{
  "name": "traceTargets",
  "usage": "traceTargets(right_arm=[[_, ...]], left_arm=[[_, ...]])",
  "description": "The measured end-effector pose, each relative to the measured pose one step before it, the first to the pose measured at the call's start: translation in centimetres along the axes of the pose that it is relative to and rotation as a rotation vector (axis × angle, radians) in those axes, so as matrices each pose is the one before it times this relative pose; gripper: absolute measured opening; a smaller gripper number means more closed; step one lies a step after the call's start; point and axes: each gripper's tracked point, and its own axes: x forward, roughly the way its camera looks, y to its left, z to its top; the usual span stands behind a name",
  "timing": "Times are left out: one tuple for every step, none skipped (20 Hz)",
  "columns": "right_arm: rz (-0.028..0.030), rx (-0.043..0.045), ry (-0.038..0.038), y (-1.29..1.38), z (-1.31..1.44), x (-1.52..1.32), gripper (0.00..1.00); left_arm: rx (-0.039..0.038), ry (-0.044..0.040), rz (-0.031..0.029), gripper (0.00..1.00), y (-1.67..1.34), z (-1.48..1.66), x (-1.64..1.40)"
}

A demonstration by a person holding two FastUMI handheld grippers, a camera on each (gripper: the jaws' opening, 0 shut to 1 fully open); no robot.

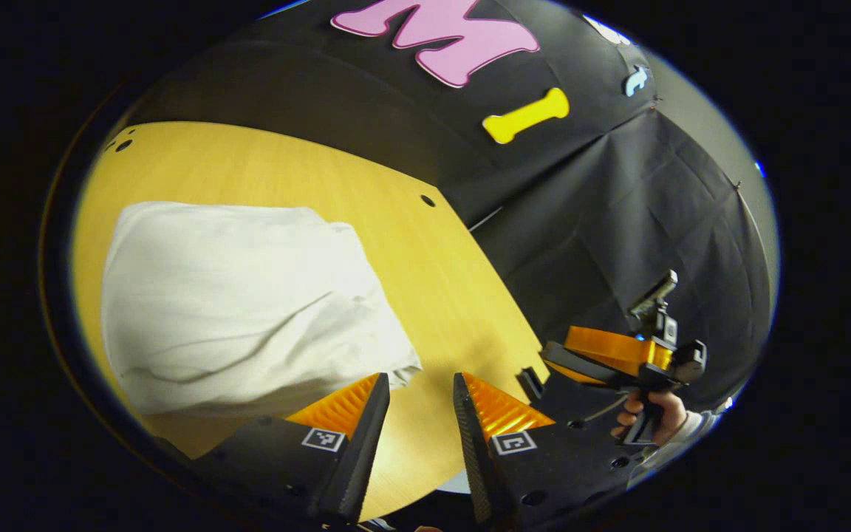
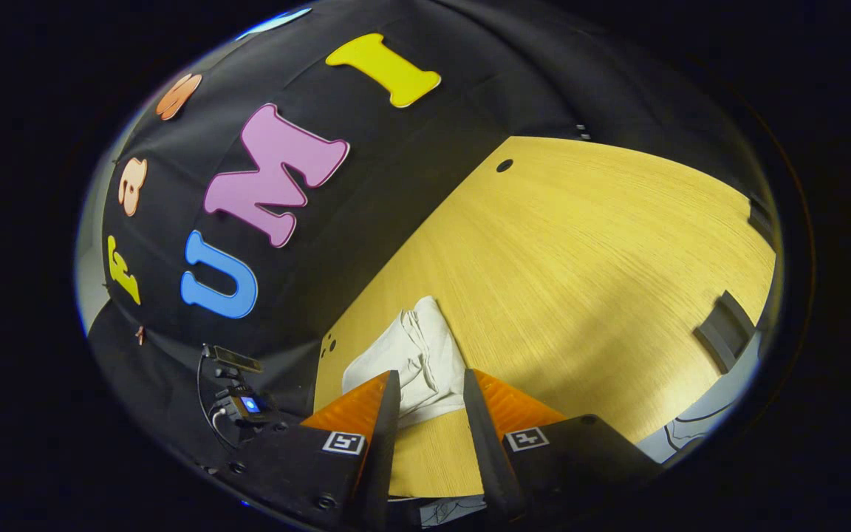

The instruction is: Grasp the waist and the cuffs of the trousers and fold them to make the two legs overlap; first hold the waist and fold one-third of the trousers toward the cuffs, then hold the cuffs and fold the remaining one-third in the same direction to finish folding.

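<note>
Trousers [image 1: 248,303] folded, flat on table [image 1: 433,273].

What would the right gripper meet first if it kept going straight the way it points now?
Probably the folded trousers on the table: they lie straight ahead between the open jaws of the right gripper, nothing between. Depth is unclear, so contact may be with the tabletop just short of them.

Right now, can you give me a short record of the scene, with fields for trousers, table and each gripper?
trousers: white trousers, folded into a compact bundle, lying on the table
table: wooden table
left gripper: left gripper open, holding nothing, above the table beside the trousers
right gripper: right gripper open, holding nothing
</note>
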Motion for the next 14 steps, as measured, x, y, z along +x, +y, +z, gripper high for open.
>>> traceTargets(right_arm=[[0.01661, -0.01700, 0.01266, 0.760, -0.377, 0.239, 0.54], [0.01991, -0.01741, 0.01153, 0.766, -0.265, 0.186, 0.54], [0.01733, -0.01684, 0.01258, 0.793, -0.356, 0.256, 0.54], [0.01617, -0.01549, 0.01216, 0.677, -0.427, 0.119, 0.54], [0.01648, -0.01558, 0.01024, 0.873, -0.271, 0.338, 0.54], [0.01370, -0.01584, 0.00976, 0.749, -0.301, 0.233, 0.54], [0.01491, -0.01163, 0.01081, 0.849, -0.255, 0.498, 0.54], [0.01709, -0.00820, 0.01137, 0.823, -0.314, 0.362, 0.54], [0.01743, -0.00449, 0.01081, 0.907, -0.153, 0.552, 0.54], [0.01576, -0.00358, 0.00869, 0.781, -0.118, 0.597, 0.54], [0.01055, -0.00319, 0.00577, 0.572, -0.072, 0.504, 0.54], [0.01068, -0.00475, 0.00697, 0.631, -0.166, 0.285, 0.54], [0.00453, -0.00253, 0.00931, 0.372, -0.050, 0.462, 0.54], [0.00439, -0.00115, 0.01047, 0.301, -0.189, 0.464, 0.54]], left_arm=[[-0.00262, -0.00565, -0.01023, 0.59, -0.015, -0.214, -1.077], [-0.00936, -0.01424, 0.00561, 0.59, 0.342, -0.036, -1.043], [-0.01716, -0.02179, 0.01724, 0.59, 0.590, 0.238, -1.134], [-0.02065, -0.02678, 0.02107, 0.60, 0.551, 0.224, -1.298], [-0.02099, -0.03433, 0.02550, 0.61, 0.614, 0.620, -1.455], [-0.02255, -0.04263, 0.02736, 0.70, 0.651, 0.851, -1.766], [-0.02710, -0.04784, 0.02963, 0.61, 0.768, 0.942, -1.735], [-0.03115, -0.05041, 0.02676, 0.62, 0.720, 0.758, -1.772], [-0.03051, -0.04893, 0.02798, 0.63, 0.923, 1.098, -1.315], [-0.02865, -0.04622, 0.02900, 0.64, 1.004, 0.765, -1.028], [-0.02672, -0.04188, 0.02690, 0.72, 0.871, 0.734, -1.338], [-0.02276, -0.03721, 0.02570, 0.64, 0.583, 0.339, -1.145], [-0.01995, -0.03503, 0.02946, 0.72, 0.870, 0.469, -1.151], [-0.01828, -0.03361, 0.02940, 0.72, 1.050, 0.448, -1.239]])
